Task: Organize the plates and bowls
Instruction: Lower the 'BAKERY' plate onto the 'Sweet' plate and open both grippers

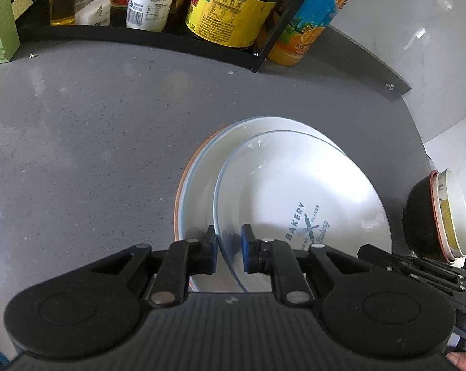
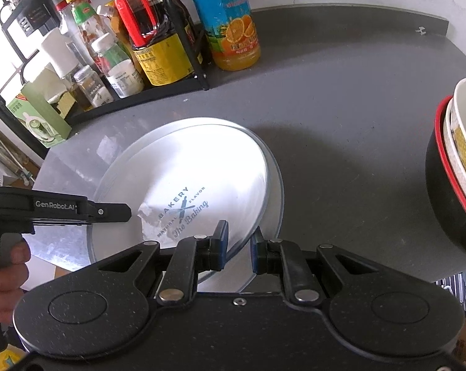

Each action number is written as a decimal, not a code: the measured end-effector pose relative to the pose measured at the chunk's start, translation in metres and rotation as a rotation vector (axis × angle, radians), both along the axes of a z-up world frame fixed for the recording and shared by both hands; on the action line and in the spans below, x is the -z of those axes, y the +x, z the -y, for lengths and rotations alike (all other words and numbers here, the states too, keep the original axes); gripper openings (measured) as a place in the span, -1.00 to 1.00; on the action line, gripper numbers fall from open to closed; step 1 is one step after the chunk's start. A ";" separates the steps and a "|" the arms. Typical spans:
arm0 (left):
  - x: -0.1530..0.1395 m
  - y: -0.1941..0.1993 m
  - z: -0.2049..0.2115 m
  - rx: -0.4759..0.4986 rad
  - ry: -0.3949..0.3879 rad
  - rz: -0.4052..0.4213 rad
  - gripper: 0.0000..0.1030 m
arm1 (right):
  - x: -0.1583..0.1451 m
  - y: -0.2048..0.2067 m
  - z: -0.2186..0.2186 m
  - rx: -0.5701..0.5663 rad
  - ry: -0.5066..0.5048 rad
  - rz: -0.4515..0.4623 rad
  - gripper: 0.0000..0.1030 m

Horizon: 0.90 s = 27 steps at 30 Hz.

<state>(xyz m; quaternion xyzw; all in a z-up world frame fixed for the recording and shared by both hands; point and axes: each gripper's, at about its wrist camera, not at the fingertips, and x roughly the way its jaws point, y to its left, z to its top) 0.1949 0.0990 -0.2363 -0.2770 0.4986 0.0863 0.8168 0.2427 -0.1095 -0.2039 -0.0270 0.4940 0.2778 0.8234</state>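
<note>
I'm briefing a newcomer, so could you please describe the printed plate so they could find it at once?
On the grey countertop, in front of the black rack of bottles, sits a stack of white plates. The printed plate lies on top, its rim between both grippers' fingers. Only it carries blue "BAKERY" lettering with a crossed whisk and rolling pin.

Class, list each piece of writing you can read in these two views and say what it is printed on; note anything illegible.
"BAKERY", "NATURAL FLAVOR", "The Baking": on the white plate.
"GenRobot.AI": on the left gripper body, seen from the right wrist view.
Large Chinese characters: on the orange juice bottle, only partly legible.
Yellow label of the dark sauce bottle: print too small to read.
White jar label with barcode: too small to read.
</note>
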 end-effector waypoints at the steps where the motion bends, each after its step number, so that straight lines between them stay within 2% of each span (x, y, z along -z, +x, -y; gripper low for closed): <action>1: 0.000 0.000 0.001 0.000 0.003 -0.002 -0.73 | 0.000 0.000 0.000 0.004 -0.001 0.000 -0.72; 11: -0.006 0.001 0.000 -0.024 -0.004 -0.045 -0.68 | 0.005 0.000 -0.010 0.021 -0.040 0.010 -0.72; 18: -0.012 -0.004 -0.006 -0.041 -0.014 -0.038 -0.68 | 0.006 -0.001 -0.017 0.020 -0.062 0.016 -0.70; 27: -0.013 -0.004 -0.005 -0.026 -0.009 -0.031 -0.68 | 0.001 -0.002 -0.024 0.013 -0.095 -0.014 -0.56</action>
